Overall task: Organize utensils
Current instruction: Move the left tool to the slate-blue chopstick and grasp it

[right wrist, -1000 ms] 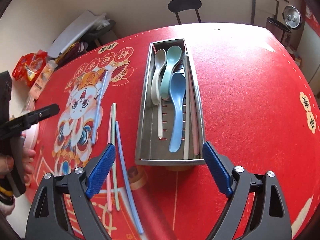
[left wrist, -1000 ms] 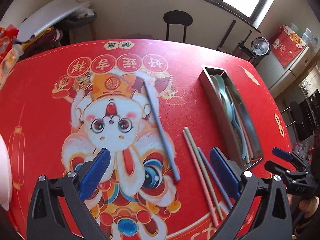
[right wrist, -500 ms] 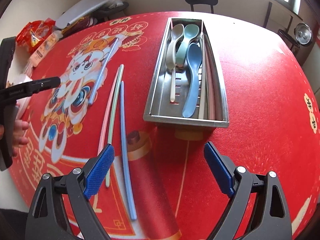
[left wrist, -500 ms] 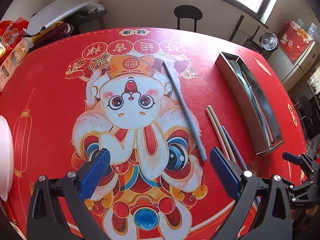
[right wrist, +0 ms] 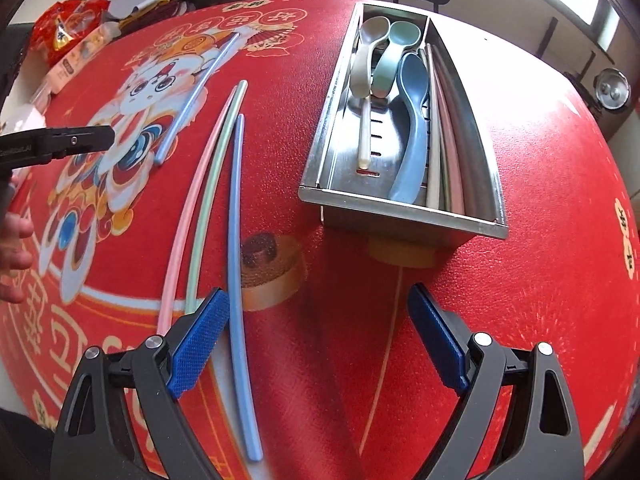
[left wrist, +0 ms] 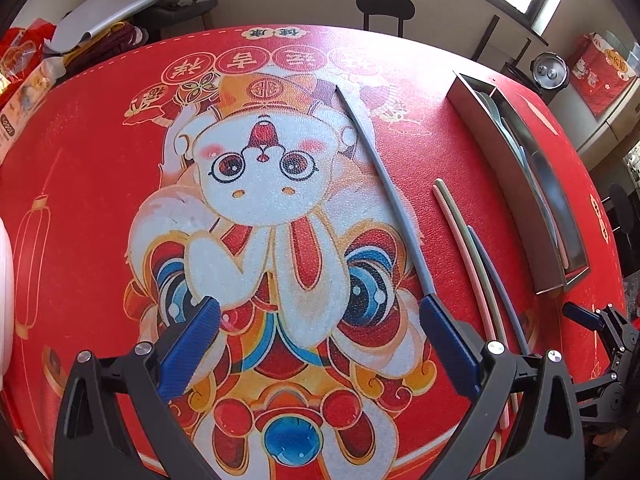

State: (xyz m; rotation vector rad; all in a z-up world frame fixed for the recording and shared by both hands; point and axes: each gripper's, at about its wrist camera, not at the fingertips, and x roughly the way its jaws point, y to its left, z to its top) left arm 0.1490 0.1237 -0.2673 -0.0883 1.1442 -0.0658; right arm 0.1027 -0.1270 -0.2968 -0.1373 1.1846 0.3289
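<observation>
Round tabletop (right wrist: 540, 160) under a red cloth printed with a cartoon rabbit figure (left wrist: 264, 184). Long stainless-steel utensil tray (right wrist: 400, 206) toward the far right edge, holding a beige spoon (right wrist: 366, 64), a mint-green spoon (right wrist: 394, 56) and a blue spoon (right wrist: 412, 120) side by side, plus several chopsticks along its right wall. Four loose chopsticks on the cloth left of the tray: a grey-blue chopstick (left wrist: 384, 184) lying alone across the rabbit print, then a pink chopstick (right wrist: 188, 208), a pale-green chopstick (right wrist: 210, 184) and a light-blue chopstick (right wrist: 236, 280) close together, near-parallel, the pink and green touching along part of their length.

Left gripper (left wrist: 320, 344) low over the rabbit print near the front edge, jaws spread wide and empty, right blue pad just at the near tip of the grey-blue chopstick. Right gripper (right wrist: 320, 332) above the cloth in front of the tray, jaws likewise wide apart, nothing between them; left pad overlapping the light-blue chopstick in view, contact unclear. Fingers (right wrist: 14, 248) of a hand at the left margin of the right wrist view.
</observation>
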